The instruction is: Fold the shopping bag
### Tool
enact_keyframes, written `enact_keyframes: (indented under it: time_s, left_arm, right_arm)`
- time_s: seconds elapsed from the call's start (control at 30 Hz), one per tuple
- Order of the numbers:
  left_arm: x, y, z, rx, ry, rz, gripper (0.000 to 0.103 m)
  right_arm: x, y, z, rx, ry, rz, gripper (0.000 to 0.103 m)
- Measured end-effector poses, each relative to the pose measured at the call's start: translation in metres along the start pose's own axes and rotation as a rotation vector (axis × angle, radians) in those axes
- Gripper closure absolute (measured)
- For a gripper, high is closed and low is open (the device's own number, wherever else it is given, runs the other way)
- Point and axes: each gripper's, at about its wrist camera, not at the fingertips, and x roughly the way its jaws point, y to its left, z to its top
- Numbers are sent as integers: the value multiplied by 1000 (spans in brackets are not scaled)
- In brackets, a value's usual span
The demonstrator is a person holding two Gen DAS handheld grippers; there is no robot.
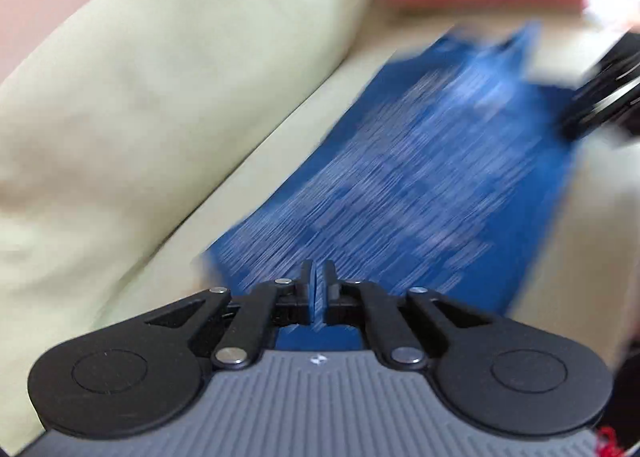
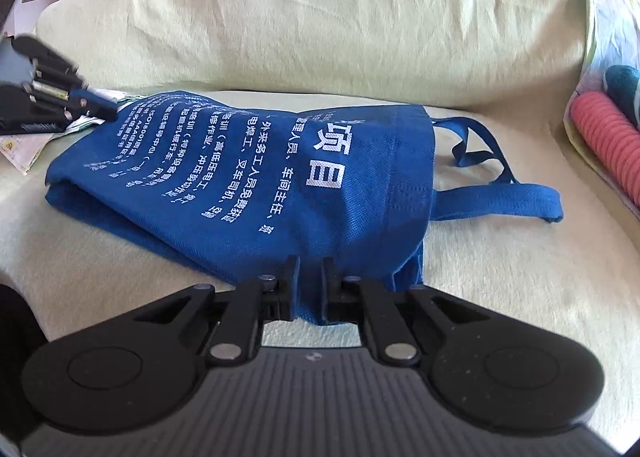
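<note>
Lying across the pale green sofa seat (image 2: 500,277), the blue shopping bag (image 2: 280,185) is shown folded over on itself, with white printed text on its upper face and its two handles (image 2: 500,193) trailing toward the right in the right wrist view. A large pale green back cushion (image 2: 340,17) is seen behind the bag, and a pink ribbed roll (image 2: 604,141) is seen at the right edge of the seat.

The right gripper (image 2: 310,277) is closed on a bunched near edge of the bag; blue cloth is pinched between its narrowly set jaws and hangs just behind them.

The left gripper (image 2: 96,105) is seen at the far left end of the bag, blurred, beside some papers (image 2: 24,149) lying on the seat. In its own view, which is heavily motion-blurred, the left gripper (image 1: 319,285) is shown with its jaws set to a thin slit over the bag (image 1: 420,185); blue is visible in the slit, but whether cloth is actually pinched there cannot be told. The right gripper (image 1: 600,97) is visible at the far right of that view, at the bag's other end.
</note>
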Motion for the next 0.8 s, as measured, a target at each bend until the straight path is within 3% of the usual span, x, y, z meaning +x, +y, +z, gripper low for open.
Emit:
enact_keyframes:
  time_s: [0.03,0.13,0.2,0.27,0.33,0.37,0.47,0.53,0.6,0.63,0.73,0.8]
  left_arm:
    - [19,-7,-2,74,40,-10,89]
    - [53,8,-17,110,67,16,91]
    - [70,44,-15,-2,97,-35,96]
    - [84,71,-17,-45,125,80,97]
    - [106,101,-31,-47,209,266,97]
    - [107,117,-35,-96,231,291,97]
    - [81,134,-29,-182,162,290,100]
    - [45,127,-21,-210,14,163,99]
    - [32,111,-22,-169,-54,49,95]
    - [40,106,-23,-148,-36,28,94]
    - [102,110,-39,-130,140,92,95]
    - [119,121,-50,-156,131,178,96]
  right_arm:
    - [0,-1,1,-3,3,4,97]
    - [3,-2,3,-26,15,15,97]
    - [4,-3,4,-36,22,19,97]
    - [4,-4,5,-31,27,19,97]
    - [4,-5,5,-27,30,22,97]
    - [4,-5,6,-25,31,23,97]
    - [4,-5,7,-22,38,25,97]
    - [4,-5,7,-25,40,24,97]
    - [4,-5,7,-27,43,27,97]
    - [5,-5,8,-27,46,29,97]
    - [6,-6,8,-29,51,36,97]
    - [6,-6,9,-31,55,40,97]
